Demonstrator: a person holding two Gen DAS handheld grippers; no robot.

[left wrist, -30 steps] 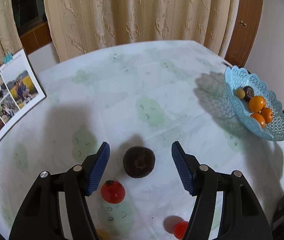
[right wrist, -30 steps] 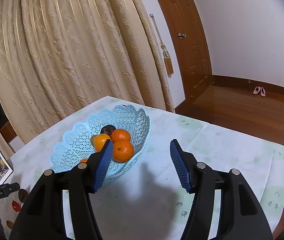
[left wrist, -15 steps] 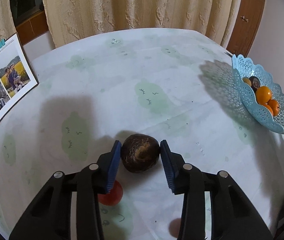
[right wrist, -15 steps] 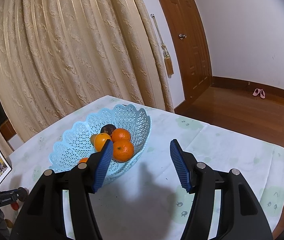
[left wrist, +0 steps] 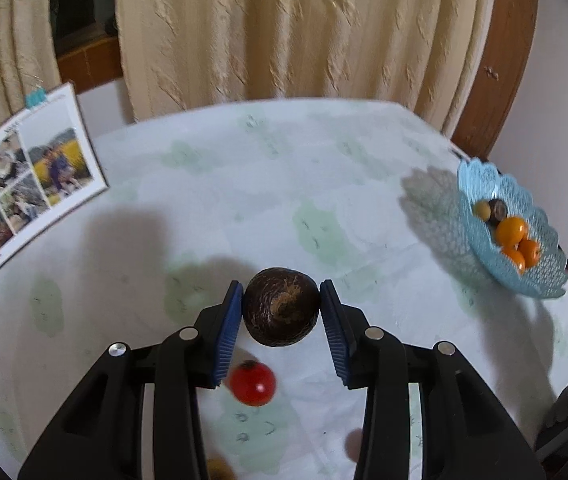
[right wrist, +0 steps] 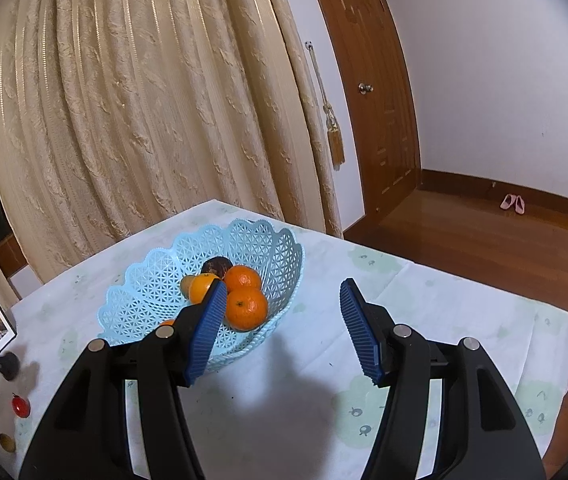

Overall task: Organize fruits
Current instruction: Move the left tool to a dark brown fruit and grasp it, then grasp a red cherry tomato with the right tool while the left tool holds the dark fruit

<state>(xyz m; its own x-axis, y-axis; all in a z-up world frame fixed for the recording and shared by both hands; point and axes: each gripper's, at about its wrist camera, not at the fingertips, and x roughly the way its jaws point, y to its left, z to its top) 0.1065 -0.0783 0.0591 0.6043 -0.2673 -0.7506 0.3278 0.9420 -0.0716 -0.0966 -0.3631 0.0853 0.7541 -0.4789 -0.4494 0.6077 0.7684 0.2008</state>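
A dark brown round fruit (left wrist: pixel 281 312) sits between the blue pads of my left gripper (left wrist: pixel 282 285), which is shut on it just above the tablecloth. Below it, a red cherry tomato (left wrist: pixel 252 383) lies on the cloth between the gripper's arms. A light blue lattice basket (left wrist: pixel 471 184) stands at the right with several oranges (left wrist: pixel 511 230) and a dark fruit in it. In the right wrist view, my right gripper (right wrist: pixel 283 283) hovers open and empty just in front of the basket (right wrist: pixel 156 288), whose oranges (right wrist: pixel 246 308) show beside the left pad.
A photo calendar (left wrist: pixel 24 184) stands at the table's left edge. A small yellow-brown fruit (right wrist: pixel 6 443) and the tomato (right wrist: pixel 20 406) lie at the lower left of the right view. Curtains hang behind the table. The table's right edge drops to a wooden floor (right wrist: pixel 483 248).
My left gripper's jaws closed from wide apart onto the dark fruit and the fruit now rides slightly higher over the tomato. The right gripper kept still.
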